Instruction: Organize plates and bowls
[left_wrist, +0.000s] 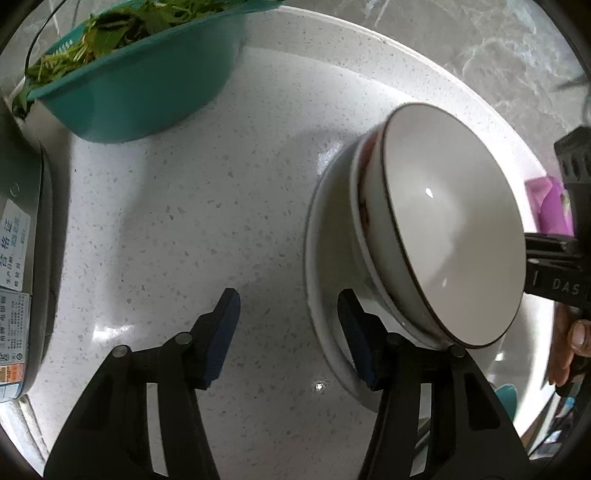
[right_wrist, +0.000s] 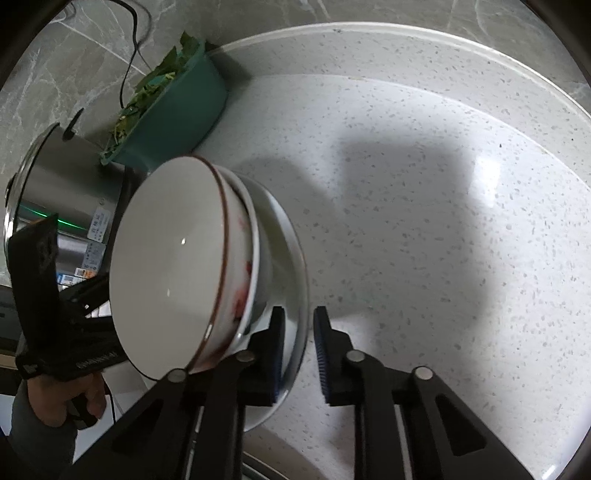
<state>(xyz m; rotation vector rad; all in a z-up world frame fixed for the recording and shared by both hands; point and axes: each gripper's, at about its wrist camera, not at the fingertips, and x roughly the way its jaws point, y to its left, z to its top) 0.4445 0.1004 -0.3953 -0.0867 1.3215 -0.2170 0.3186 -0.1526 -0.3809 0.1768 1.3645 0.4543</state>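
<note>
A: Stock on the speckled stone counter?

B: Glazed white bowls, brown-rimmed, nested on a round white plate mid-counter. Teal plastic basin of leafy greens, back edge, beside a steel pot.

A: Grippers?

B: Left gripper: jaws straddle the plate rim, not pressing. Right gripper: pinches the opposite rim.

The left gripper is pointed steeply downward, its jaws held partly apart. The right gripper is angled down likewise, its jaws drawn nearly together. A hand is wrapped around the left gripper's handle.
</note>
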